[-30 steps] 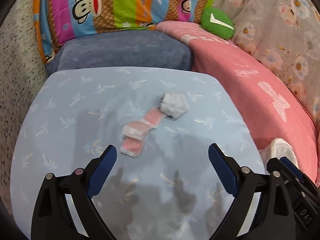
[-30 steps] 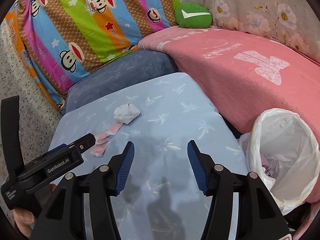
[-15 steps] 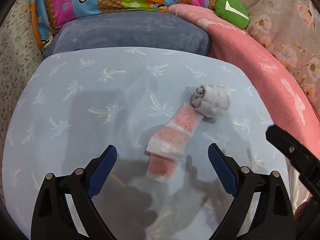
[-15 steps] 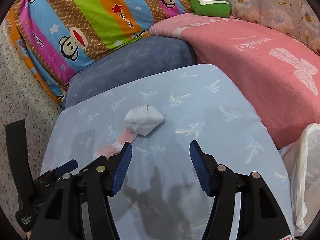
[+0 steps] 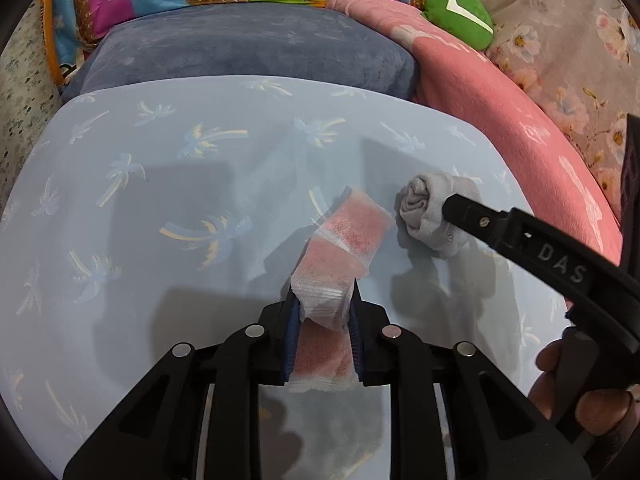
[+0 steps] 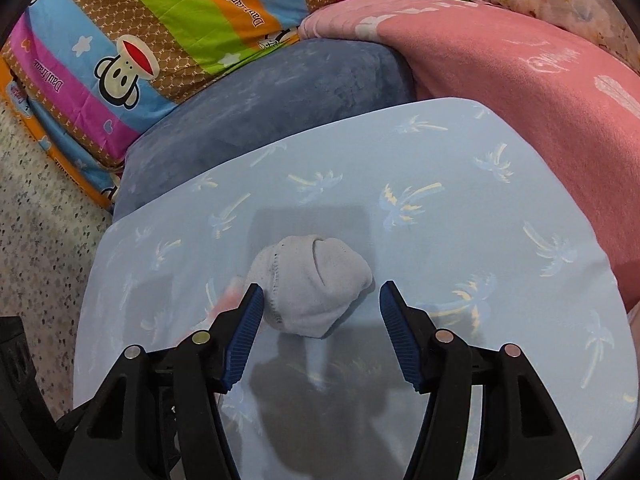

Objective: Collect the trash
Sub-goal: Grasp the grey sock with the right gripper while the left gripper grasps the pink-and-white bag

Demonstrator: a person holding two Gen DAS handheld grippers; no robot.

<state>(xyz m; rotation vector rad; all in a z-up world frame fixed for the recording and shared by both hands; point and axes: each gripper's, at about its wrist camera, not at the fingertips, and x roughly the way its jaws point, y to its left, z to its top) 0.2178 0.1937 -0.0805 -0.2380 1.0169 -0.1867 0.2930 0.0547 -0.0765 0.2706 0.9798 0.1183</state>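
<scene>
**Gripping the pink strip, sock ball between our open right fingers**

Clamping our left tongs (image 5: 322, 312) on the folded strip of pink-and-white sachet packets (image 5: 340, 256), we have its near end pinched between the two blue pads, drawn in narrow against the packet's sides. The rest of the strip runs forward and to the right from the fingertips, its far end lying on the light blue palm-print cloth surface (image 5: 160, 200).

Just beyond that far end, ahead and to the right of our left tongs, sits the rolled-up grey fabric ball (image 5: 434, 212). From the right wrist view, the same ball (image 6: 310, 286) lies between the spread fingers of our right tongs (image 6: 322, 304), which stand wide. The left pad is right at the ball's stitched edge; we cannot tell whether it touches. The right pad is clearly apart from it. One black finger of the right tongs crosses the left view and overlaps the ball's right side.

Past both tongs, at the far edge of the blue cloth, lies a dark blue velvety cushion (image 6: 272, 96). Behind it is a bright striped monkey-print pillow (image 6: 132, 40). To the right spreads a pink fleece blanket (image 6: 520, 72), with a green plush cushion (image 5: 460, 14) at its far end.
</scene>
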